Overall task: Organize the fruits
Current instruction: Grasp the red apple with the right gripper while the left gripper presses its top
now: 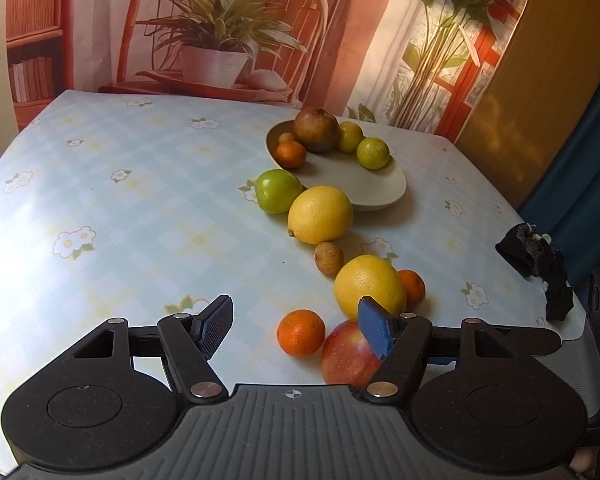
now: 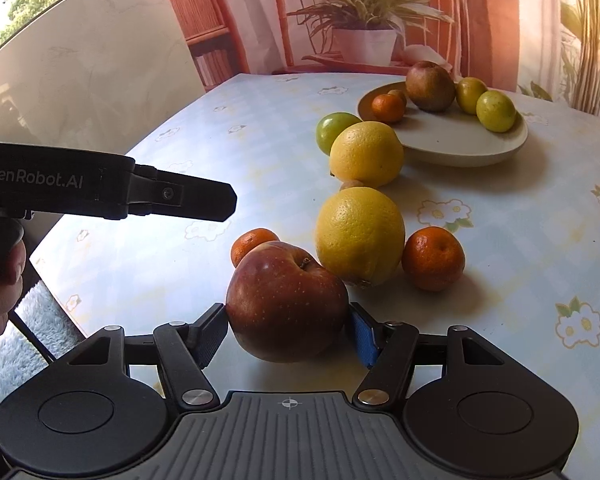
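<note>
Fruit sorting: your right gripper (image 2: 287, 330) pinches the red apple (image 2: 286, 300) on the table (image 2: 520, 240), beside a yellow citrus (image 2: 360, 236); your left gripper (image 1: 296, 326) hovers spread wide, empty.

My left gripper (image 1: 298, 330) and right gripper (image 2: 288, 334): matte black linkage arms, silver pivot screws, round black discs either side of a ribbed grey plate with a small crosshair mark. One pad black, one pad blue, both finely textured. White "GenRobot.AI" lettering on left body.
</note>
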Motion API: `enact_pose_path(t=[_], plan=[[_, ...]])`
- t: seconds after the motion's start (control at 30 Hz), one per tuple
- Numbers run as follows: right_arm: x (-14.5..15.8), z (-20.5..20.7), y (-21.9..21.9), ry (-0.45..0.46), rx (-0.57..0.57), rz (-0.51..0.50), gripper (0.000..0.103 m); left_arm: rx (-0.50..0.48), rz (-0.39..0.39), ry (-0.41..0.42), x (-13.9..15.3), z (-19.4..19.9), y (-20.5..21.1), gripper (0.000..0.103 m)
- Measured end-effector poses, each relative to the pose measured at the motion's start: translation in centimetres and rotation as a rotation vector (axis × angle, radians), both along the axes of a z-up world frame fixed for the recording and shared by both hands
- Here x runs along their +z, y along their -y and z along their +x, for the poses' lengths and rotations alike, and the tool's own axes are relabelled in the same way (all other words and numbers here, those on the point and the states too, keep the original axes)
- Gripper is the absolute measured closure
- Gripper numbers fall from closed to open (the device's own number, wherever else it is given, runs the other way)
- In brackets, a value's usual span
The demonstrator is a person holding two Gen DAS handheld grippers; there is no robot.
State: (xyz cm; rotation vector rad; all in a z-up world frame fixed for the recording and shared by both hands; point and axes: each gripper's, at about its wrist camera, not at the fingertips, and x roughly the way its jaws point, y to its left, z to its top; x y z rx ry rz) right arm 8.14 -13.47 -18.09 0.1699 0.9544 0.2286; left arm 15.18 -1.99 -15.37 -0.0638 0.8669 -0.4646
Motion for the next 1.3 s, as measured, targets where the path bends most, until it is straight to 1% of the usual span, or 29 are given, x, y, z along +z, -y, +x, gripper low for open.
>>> enact_pose_path(t=[0.1, 0.2, 0.27, 0.37, 0.47, 0.7, 0.83, 0.93, 1.07, 1.17, 1.3], plan=[[0.1, -0.2, -0.2, 0.004, 0.007, -0.011, 0.043, -0.036, -0.029, -0.066, -0.7, 0.4, 0.4, 0.033], [0.1, -0.4, -0.4, 0.010, 0.020, -0.028, 0.043, -0.028, -0.062, -0.132, -1.2, 1.1, 0.5, 0.038], [0.1, -0.5, -0.5, 0.013, 0.027, -0.038, 0.043, -0.027, -0.085, -0.159, -1.4, 1.5, 0.5, 0.040], [0.1, -0.6, -0.6, 0.017, 0.034, -0.047, 0.043, -0.045, -0.113, -0.192, -1.8, 1.8, 0.9, 0.041], [0.1, -0.9, -0.6, 0.020, 0.040, -0.053, 0.043, -0.054, -0.112, -0.221, -2.2, 2.1, 1.3, 0.045], [0.2, -0.9, -0.6, 0.006, 0.048, -0.047, 0.042, -0.084, -0.114, -0.235, -2.3, 1.8, 1.4, 0.044], [0.1, -1.1, -0.2, -0.013, 0.052, -0.014, 0.042, -0.103, -0.113, -0.239, -2.3, 1.5, 1.2, 0.044], [0.2, -1.3, -0.3, -0.007, 0.060, -0.012, 0.045, -0.108, -0.110, -0.236, -2.2, 1.4, 1.1, 0.043], [0.3, -1.6, -0.6, 0.017, 0.076, -0.046, 0.046, -0.102, -0.108, -0.230, -2.2, 1.4, 1.0, 0.043], [0.3, -1.8, -1.3, 0.065, 0.104, -0.157, 0.046, -0.097, -0.127, -0.234, -2.4, 1.6, 1.2, 0.043], [0.2, -1.8, -0.9, 0.087, 0.105, -0.176, 0.046, -0.099, -0.129, -0.224, -2.5, 1.8, 1.6, 0.043]])
